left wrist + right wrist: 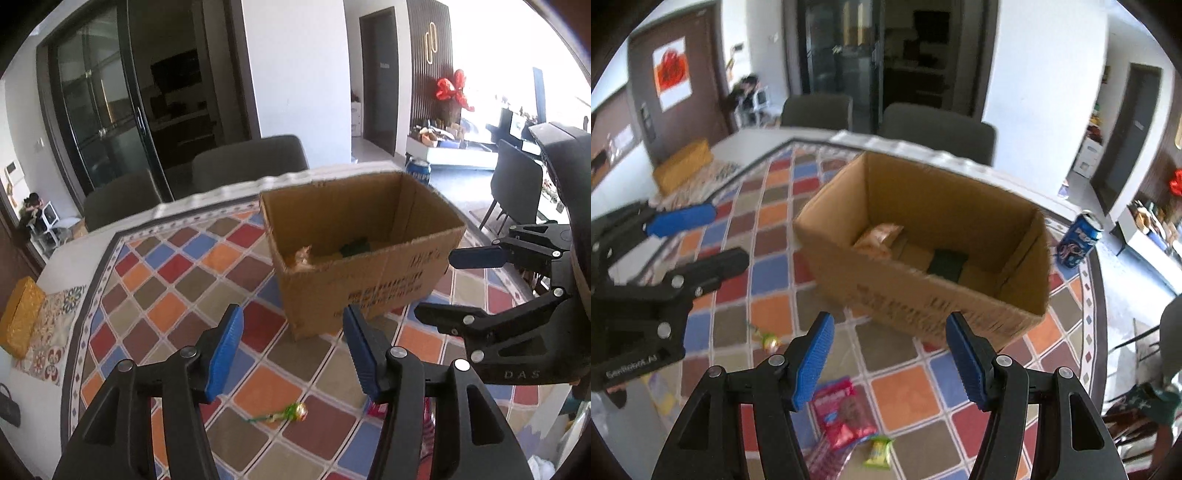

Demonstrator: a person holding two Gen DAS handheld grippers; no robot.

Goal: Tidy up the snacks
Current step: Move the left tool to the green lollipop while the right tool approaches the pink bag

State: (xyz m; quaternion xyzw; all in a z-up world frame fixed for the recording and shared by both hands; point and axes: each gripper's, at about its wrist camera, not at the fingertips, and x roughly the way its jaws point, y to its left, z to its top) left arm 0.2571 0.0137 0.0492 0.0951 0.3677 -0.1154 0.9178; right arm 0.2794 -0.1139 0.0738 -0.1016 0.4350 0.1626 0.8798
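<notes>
Left tongs (291,354) and right tongs (890,358) both spread wide, gripping nothing, above the desk (905,398). Cardboard box (923,295) stands just ahead of both, open-topped — an orange packet (879,236) and a dark item (947,264) lie inside. Below the right tongs: pink snack bag (842,413) and green-yellow candy (879,450). Beneath the left tongs — a green-wrapped lollipop (291,412). Blue can (1078,240) beyond the box, to its right.

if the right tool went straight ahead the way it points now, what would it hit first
Most likely the near wall of the cardboard box, which sits directly between the open right tool fingers. Depth is unclear, so it might pass just over the rim.
</notes>
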